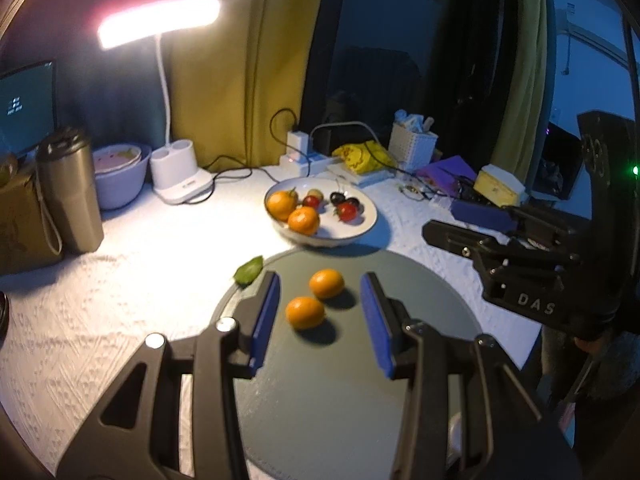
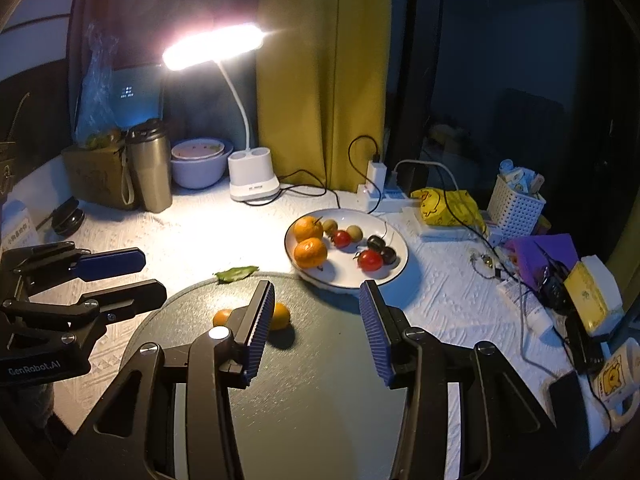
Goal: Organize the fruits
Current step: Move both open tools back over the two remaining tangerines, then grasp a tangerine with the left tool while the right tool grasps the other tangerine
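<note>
A: Risk check. Left tool [image 1: 320, 312] released, nothing between the blue pads; both pads hang above the grey round mat [image 1: 340, 400] with two small oranges [image 1: 316, 300] lying loose on it, close together but apart. Round fruit on a flat mat: a glancing pad could set one rolling toward the mat edge.

B: Noted. Right tool [image 2: 316, 328] likewise released and empty, over the same mat. White bowl [image 2: 396, 240] just beyond the mat rim, holding two more oranges, red tomatoes, dark fruits and small brown ones. Crowded load; a careless reach there could knock neighbours about.

A: Two tools near together over one mat; collision possible if both go for the same fruit.

B: View difference: right wrist view hides much of the two oranges behind its own left finger [image 2: 258, 328]; left wrist view shows both whole.

A: Right view alone shows the cartoon mug [image 2: 616, 380] at the bench edge. Green leaf [image 1: 250, 270] beside the mat in both.
</note>
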